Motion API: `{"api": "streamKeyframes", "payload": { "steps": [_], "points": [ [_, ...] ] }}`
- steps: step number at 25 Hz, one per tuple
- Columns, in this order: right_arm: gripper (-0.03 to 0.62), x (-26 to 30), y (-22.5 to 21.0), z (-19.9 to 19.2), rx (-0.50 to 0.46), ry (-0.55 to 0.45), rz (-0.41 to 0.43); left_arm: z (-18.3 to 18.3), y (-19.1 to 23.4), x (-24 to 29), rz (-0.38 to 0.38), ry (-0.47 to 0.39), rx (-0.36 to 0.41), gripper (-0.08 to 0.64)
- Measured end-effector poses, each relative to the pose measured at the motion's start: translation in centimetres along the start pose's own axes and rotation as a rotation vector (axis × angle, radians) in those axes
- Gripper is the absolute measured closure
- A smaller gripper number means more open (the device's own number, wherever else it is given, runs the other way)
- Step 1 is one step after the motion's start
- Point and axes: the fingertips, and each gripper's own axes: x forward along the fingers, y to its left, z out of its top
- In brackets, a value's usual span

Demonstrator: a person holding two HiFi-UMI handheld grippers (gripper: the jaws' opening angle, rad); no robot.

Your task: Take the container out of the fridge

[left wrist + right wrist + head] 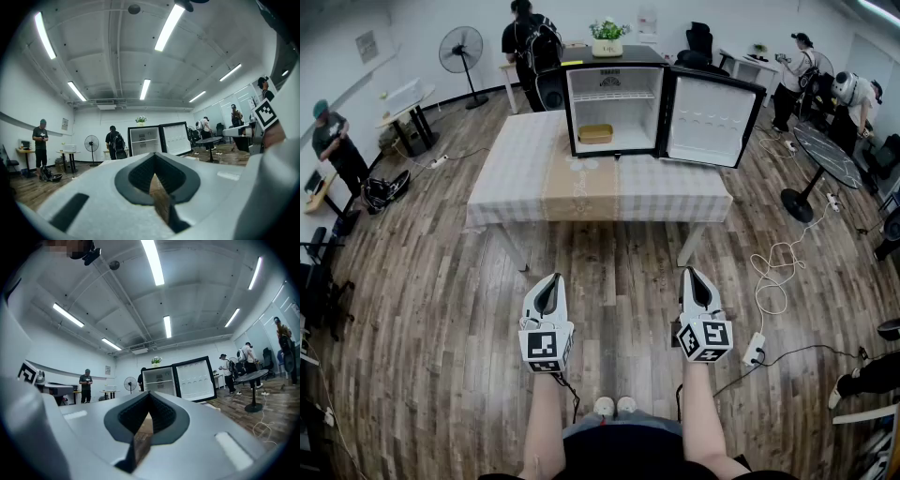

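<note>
Yellowish-tan and shallow, the container [595,133] sits on the floor of the small black fridge [614,64], toward its left side and beneath a wire shelf [614,96]. It is too small in the head view to tell whether it holds anything. The fridge stands at the far edge of a table [581,192] covered with a checked cloth, and its door [711,120] is swung wide to the right, white inner face showing. On top of the fridge rests a pale pot [607,47] with a green plant growing out of it. The person stands back on the wooden floor [441,309], well apart from the table, with both tools held low and pointing toward the fridge. The left gripper [549,281] has its jaws pressed together with nothing between them. The right gripper [694,275] is likewise closed and carries nothing. From both gripper views the open fridge and its door appear straight ahead in the distance, beyond the closed tips. Other people stand around the edges of the room, and a pedestal fan [460,52] is at the far left.
</note>
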Motion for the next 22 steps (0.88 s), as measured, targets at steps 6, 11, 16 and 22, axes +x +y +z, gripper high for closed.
{"api": "streamKeyframes", "payload": {
  "steps": [6, 11, 16, 22],
  "points": [
    [0.583, 0.3, 0.0, -0.4, -0.003, 0.003, 0.005, -0.3, 0.0, 0.4, -0.001, 0.003, -0.001, 0.555],
    [0.583, 0.5, -0.2, -0.4, 0.005, 0.004, 0.007, -0.4, 0.0, 0.5, 0.001, 0.005, 0.001, 0.555],
    [0.583, 0.7, 0.0, -0.7, 0.015, 0.005, 0.006, -0.8, 0.4, 0.4, 0.003, 0.011, 0.0, 0.555],
    [0.581, 1.2, -0.1, -0.9, 0.035, -0.009, 0.007, -1.3, 0.6, 1.0, -0.007, 0.019, -0.002, 0.555]
  ]
}}
